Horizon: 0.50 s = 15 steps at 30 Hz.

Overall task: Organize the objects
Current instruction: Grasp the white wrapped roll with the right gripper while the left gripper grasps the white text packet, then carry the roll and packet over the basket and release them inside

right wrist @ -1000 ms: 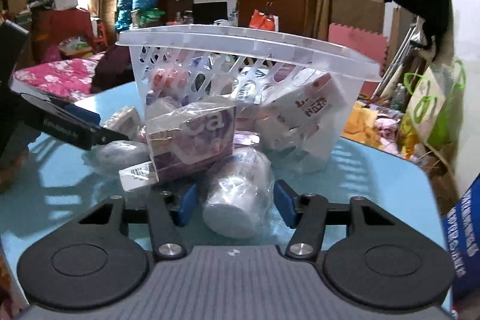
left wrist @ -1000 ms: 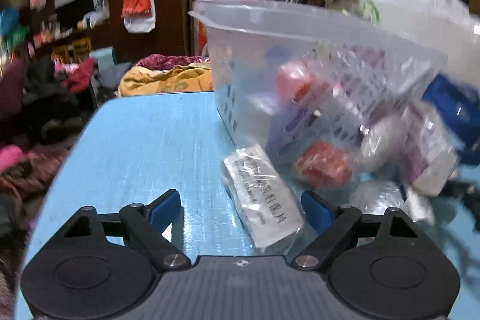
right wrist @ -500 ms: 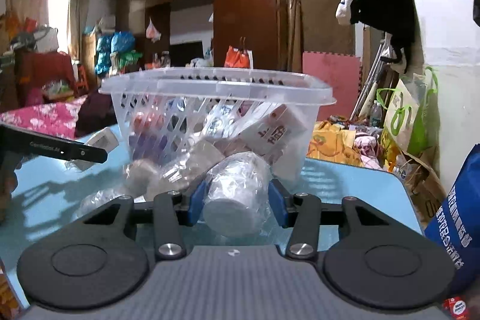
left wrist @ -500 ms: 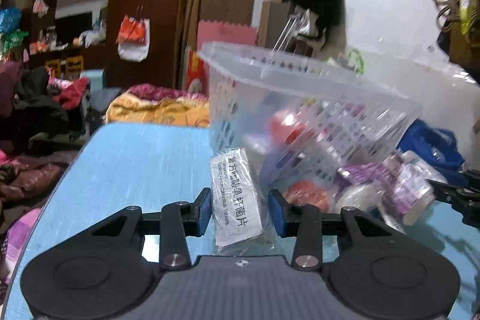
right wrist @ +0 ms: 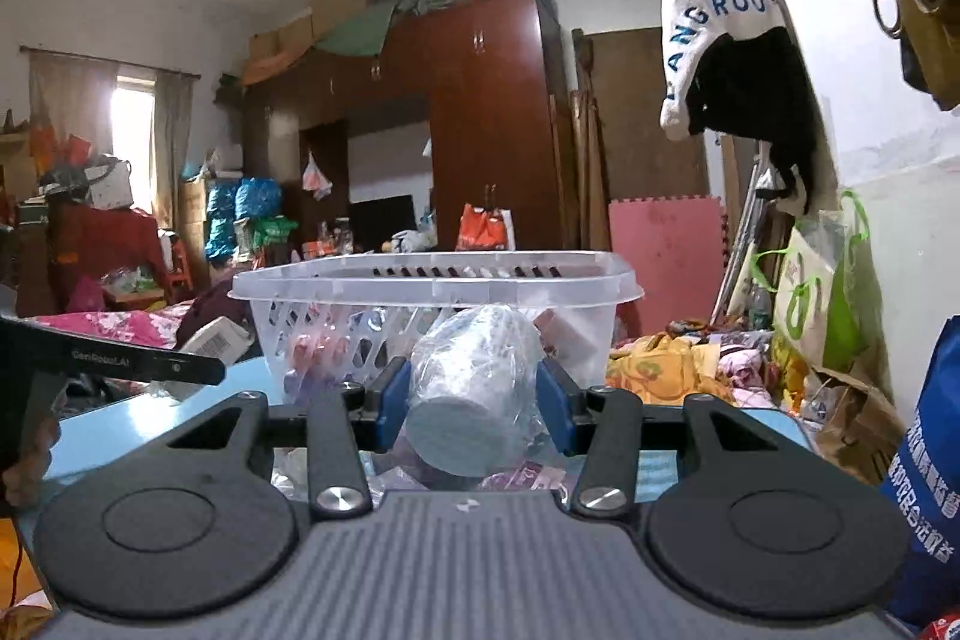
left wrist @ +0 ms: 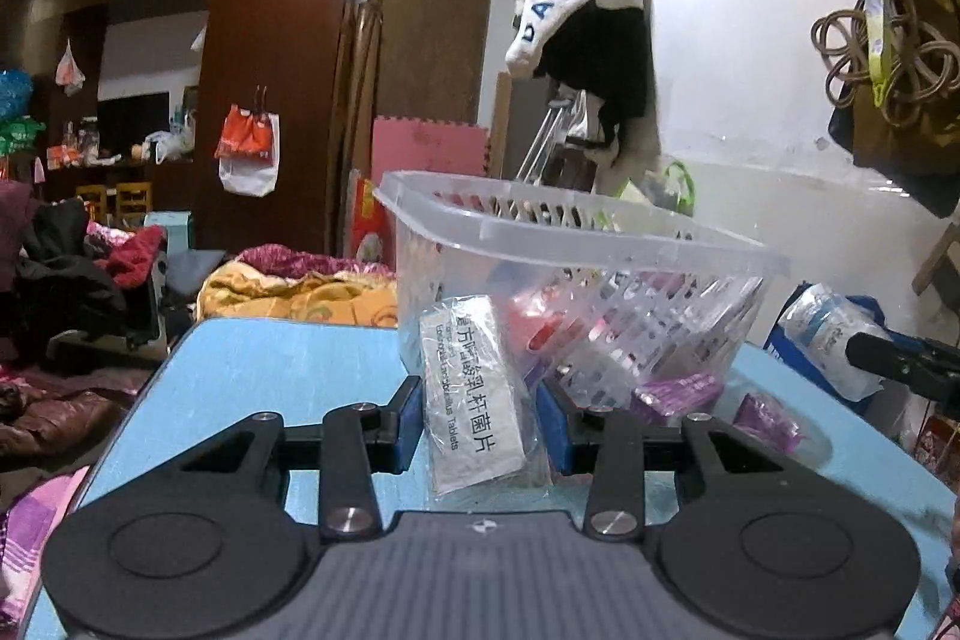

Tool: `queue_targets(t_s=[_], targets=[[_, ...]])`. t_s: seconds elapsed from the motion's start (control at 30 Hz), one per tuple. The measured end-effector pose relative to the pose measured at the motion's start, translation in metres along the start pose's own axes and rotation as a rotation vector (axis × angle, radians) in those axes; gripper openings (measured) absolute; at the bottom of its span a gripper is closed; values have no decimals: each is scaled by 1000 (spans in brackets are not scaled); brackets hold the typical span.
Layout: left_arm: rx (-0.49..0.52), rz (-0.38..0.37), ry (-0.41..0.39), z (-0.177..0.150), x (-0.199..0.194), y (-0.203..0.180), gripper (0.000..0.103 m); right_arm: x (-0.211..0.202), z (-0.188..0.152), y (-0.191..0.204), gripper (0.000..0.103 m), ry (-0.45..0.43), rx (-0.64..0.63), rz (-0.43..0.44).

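Note:
My left gripper (left wrist: 480, 424) is shut on a white tablet box in a clear bag (left wrist: 471, 394) and holds it above the blue table (left wrist: 270, 358), in front of the clear plastic basket (left wrist: 576, 244). My right gripper (right wrist: 474, 409) is shut on a white bottle wrapped in clear plastic (right wrist: 474, 388) and holds it up before the same basket (right wrist: 432, 280). The basket holds several bagged packets. The right gripper with its bottle (left wrist: 834, 340) shows at the right of the left wrist view. The left gripper's arm (right wrist: 120, 361) shows at the left of the right wrist view.
Purple bagged packets (left wrist: 678, 391) lie on the table by the basket. A blue bag (right wrist: 924, 466) stands at the right. Clutter, bedding and wardrobes fill the room behind the table.
Both grippers closed on their items and lifted them off the table: the left on the tablet box, the right on the wrapped bottle. Both views now sit higher and tilt upward.

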<state>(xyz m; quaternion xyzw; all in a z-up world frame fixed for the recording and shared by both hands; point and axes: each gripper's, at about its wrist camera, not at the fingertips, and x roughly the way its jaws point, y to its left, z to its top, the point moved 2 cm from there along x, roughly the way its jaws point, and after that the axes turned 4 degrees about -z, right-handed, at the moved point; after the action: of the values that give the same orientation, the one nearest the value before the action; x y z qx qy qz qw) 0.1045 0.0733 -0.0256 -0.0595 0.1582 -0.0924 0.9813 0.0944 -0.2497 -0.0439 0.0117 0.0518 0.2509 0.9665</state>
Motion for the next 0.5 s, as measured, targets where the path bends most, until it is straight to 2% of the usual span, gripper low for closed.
queue_targets(t_s=[0.1,0.17,0.3,0.43,0.5], targets=[[9,-7,-44,2,-10,-5,45,-3,1,1,49,-25,-7,9],[-1,-48,-70,9,-18,-10,45,-6,5,1,49,-57,6,15],[45,-71,-131,46,-32,-29,45,-1,38,2,49,-72,36,65],[45,-93,-102,98,-9,-47,45,27,83,18,49,-41,-56,26],[39,-81,-50,114,16,-55,45,56,99,22,49,24,-75,19]])
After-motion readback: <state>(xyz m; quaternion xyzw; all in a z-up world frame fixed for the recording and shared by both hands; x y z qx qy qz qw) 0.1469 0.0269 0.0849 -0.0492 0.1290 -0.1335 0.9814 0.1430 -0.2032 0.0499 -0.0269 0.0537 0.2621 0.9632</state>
